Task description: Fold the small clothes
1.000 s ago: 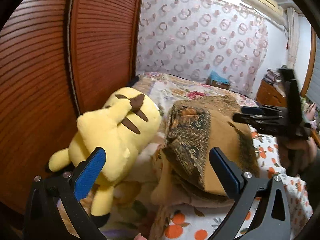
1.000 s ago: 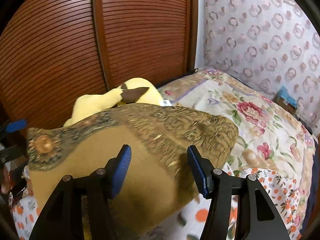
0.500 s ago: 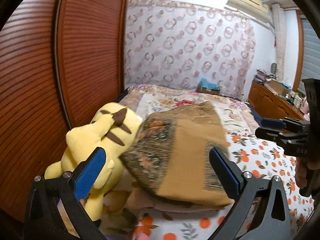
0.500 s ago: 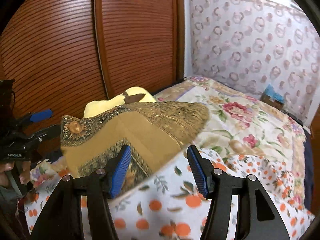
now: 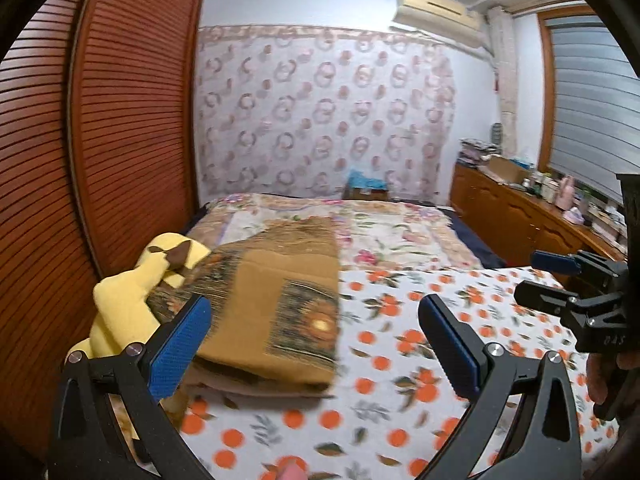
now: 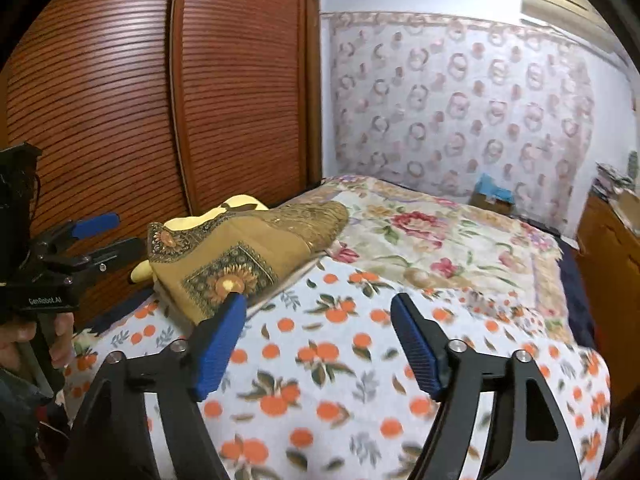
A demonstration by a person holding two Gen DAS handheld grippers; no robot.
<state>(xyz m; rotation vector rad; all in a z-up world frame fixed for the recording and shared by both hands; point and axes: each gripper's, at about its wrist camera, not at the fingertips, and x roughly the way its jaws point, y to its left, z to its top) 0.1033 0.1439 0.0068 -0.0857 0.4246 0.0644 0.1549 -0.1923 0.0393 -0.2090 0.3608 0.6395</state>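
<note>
Folded brown cloth (image 5: 276, 304) lies beside yellow plush (image 5: 124, 300).

folded cloths (image 5: 276, 304): 1 | plush toys (image 5: 120, 300): 1 | grippers (image 5: 316, 340): 2 | air conditioners (image 5: 436, 10): 1

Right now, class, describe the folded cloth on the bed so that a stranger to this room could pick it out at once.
Find the bed beside the slatted wooden wardrobe doors. At its wardrobe edge, against a yellow plush toy, lies the folded cloth on top of a paler folded piece. Unlike the orange-print sheet around it, it is mustard brown with dark sunflower panels.
</note>
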